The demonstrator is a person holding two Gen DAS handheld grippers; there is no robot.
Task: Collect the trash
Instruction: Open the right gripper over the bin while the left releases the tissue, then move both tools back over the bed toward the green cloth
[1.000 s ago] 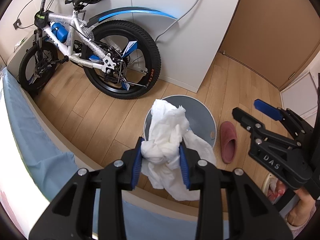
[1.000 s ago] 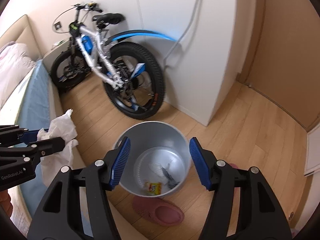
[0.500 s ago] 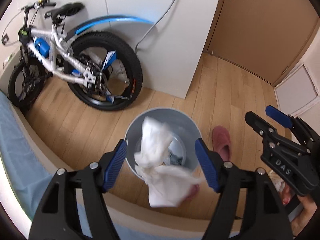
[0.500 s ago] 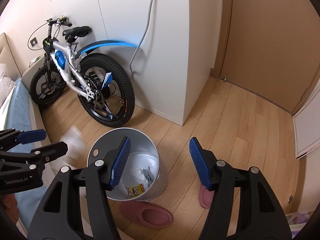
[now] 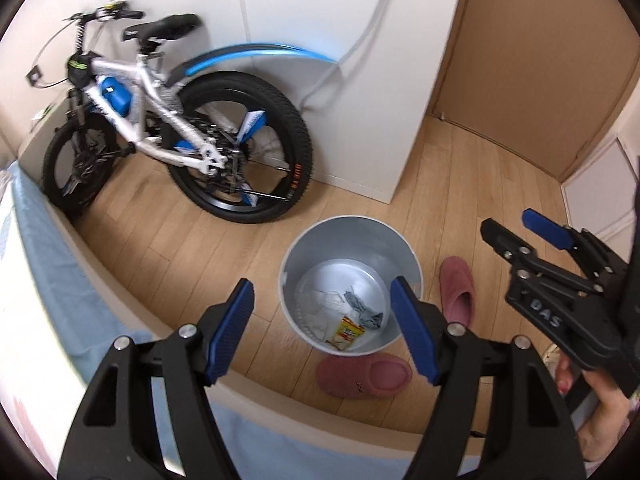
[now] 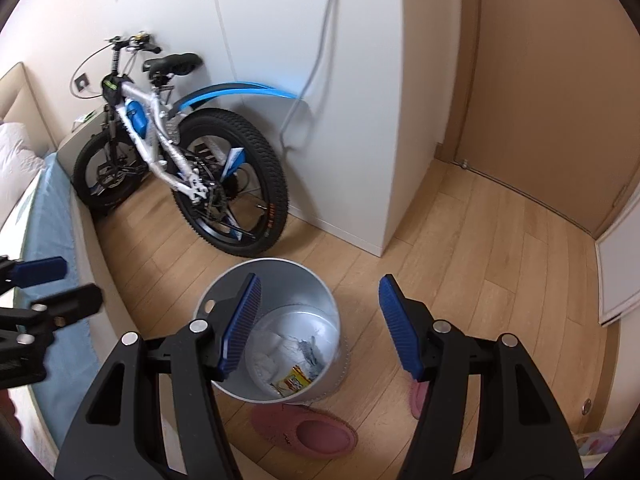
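A round grey metal bin [image 5: 320, 248] stands on the wooden floor. At its bottom lie a crumpled white tissue [image 5: 316, 308], a yellow wrapper [image 5: 346, 330] and a grey scrap [image 5: 364, 308]. My left gripper [image 5: 324, 326] hangs open above the bin's near side, with nothing between its blue pads. My right gripper [image 6: 320, 320] is also open and empty, above the bin [image 6: 288, 280], where the tissue [image 6: 272, 354] and wrapper [image 6: 294, 380] show again. Each gripper appears in the other's view: the right gripper [image 5: 510, 224] at the right, the left gripper [image 6: 76, 282] at the left.
Two pink slippers [image 5: 364, 372] [image 5: 458, 288] lie beside the bin. A white and blue bicycle [image 5: 180, 140] leans against the white wardrobe [image 5: 360, 80] behind it. A bed with a blue sheet [image 5: 48, 280] runs along the near left. A brown door [image 5: 540, 60] is at the right.
My left gripper opened and let go of the white tissue, which fell into the bin. The left gripper then rose a little. The right gripper stayed open above the bin.
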